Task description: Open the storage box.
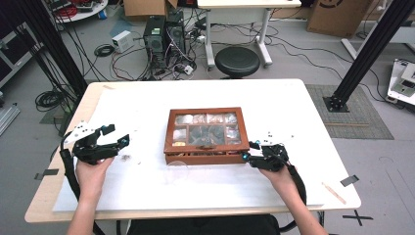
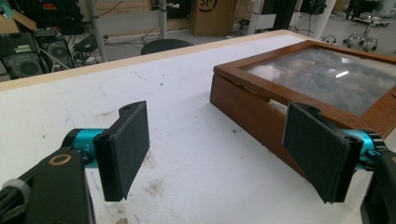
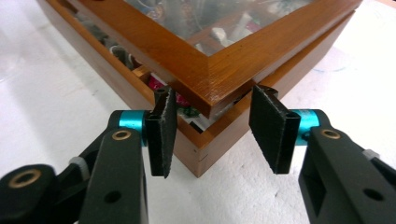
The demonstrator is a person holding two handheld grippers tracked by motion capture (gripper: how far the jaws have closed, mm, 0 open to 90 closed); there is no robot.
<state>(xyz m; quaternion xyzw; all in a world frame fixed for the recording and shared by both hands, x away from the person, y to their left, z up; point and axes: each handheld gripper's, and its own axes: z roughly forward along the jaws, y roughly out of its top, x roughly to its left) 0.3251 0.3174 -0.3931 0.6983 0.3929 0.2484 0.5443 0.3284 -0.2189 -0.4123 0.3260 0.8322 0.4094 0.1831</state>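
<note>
A brown wooden box [image 1: 167, 132] with a glass lid sits mid-table, with several compartments of small items under the glass. Its lid [image 3: 219, 70] stands slightly ajar along the front, and wrapped items show in the gap. My right gripper [image 1: 249, 151] is at the box's front right corner. In the right gripper view its jaws [image 3: 215, 130] stand apart on either side of the lid's corner, close to the wood without clamping it. My left gripper [image 1: 117, 135] rests left of the box, open and empty. In the left gripper view [image 2: 224, 140] the box's side wall [image 2: 252, 116] lies beyond its right pad.
A clear round plastic piece [image 1: 177, 169] lies on the white table sheet [image 1: 274, 103] just in front of the box. A thin wooden stick [image 1: 335, 193] and black tape [image 1: 350, 180] are near the right front edge. Beyond the table stand a stool [image 1: 237, 61] and computer towers [image 1: 164, 34].
</note>
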